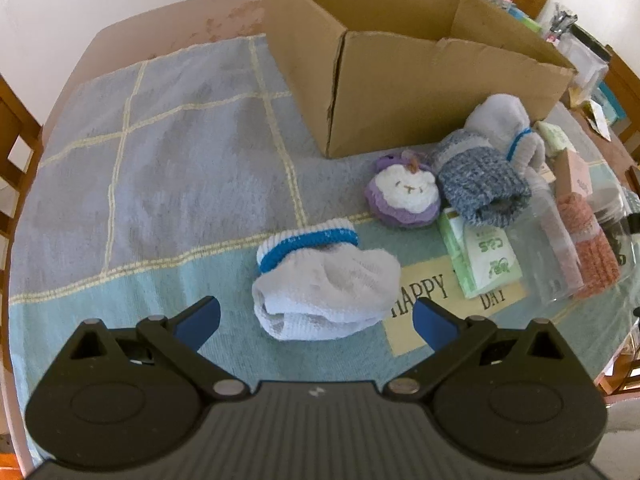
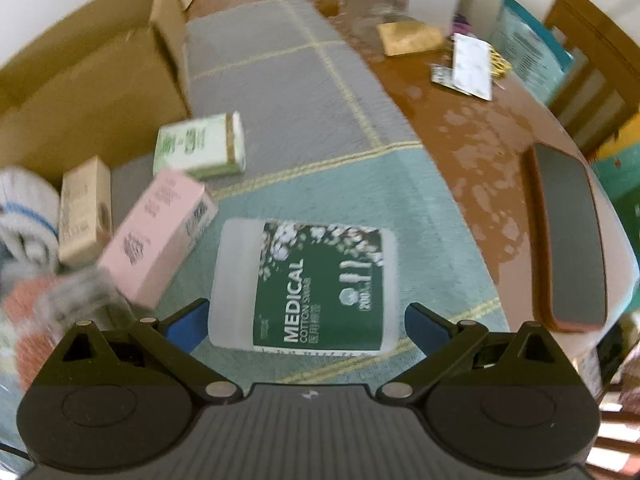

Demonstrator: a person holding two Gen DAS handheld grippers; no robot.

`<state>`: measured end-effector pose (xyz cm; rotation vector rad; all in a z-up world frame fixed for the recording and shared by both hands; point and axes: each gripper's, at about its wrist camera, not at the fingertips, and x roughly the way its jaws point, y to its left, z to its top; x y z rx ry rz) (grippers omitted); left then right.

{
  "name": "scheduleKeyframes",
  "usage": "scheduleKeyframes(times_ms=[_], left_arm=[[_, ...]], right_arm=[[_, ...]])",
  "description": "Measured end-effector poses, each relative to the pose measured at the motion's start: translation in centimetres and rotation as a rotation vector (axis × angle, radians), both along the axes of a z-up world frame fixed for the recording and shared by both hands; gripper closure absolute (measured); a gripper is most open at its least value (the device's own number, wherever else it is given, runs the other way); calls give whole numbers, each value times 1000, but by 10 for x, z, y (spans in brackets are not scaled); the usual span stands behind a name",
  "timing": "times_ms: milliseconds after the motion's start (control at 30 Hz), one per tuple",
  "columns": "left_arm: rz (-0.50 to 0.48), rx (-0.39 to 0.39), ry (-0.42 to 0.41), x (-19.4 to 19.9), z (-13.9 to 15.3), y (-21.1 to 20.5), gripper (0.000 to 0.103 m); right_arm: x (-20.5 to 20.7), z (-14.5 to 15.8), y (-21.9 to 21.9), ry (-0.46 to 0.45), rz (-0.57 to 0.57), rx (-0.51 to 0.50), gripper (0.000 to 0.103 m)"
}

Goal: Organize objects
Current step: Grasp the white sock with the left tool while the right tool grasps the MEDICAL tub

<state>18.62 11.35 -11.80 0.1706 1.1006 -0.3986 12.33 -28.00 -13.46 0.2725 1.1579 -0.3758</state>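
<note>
Left gripper (image 1: 316, 316): we hold it spread wide, blue pads empty, low over the blue-green woven cloth (image 1: 168, 152).
Nearest target, left: the balled white sock with a bright blue cuff band (image 1: 324, 280) lies straight ahead of us, just beyond the pads and roughly centred in their gap, cuff end up and to the left.
Right gripper (image 2: 306, 324): also spread and empty.
Nearest target, right: the translucent white tub with a dark green "MEDICAL COTTON SWAB" label (image 2: 308, 284) lies on its side dead ahead, its long axis running away from us along the fingers, its near end level with the pads and almost filling their gap.
Destination: we judge it to be the open brown cardboard box (image 1: 420, 80), behind the sock and well apart from it.
Bystanders: a purple-and-white crocheted sheep toy (image 1: 404, 196) and a grey-blue knitted sleeve (image 1: 480, 188) sit right of the sock.
Deciding relation: each hand is already squared to its own item.
</note>
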Motion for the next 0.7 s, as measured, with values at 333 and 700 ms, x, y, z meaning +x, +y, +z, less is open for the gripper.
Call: scheduleKeyframes(times_ms=[333, 700], left_arm=[[25, 36, 1, 3, -17, -2, 1], [106, 73, -48, 5, -17, -26, 4]], right_arm=[[0, -5, -5, 0, 62, -28, 0], [3, -7, -7, -3, 63, -31, 0]])
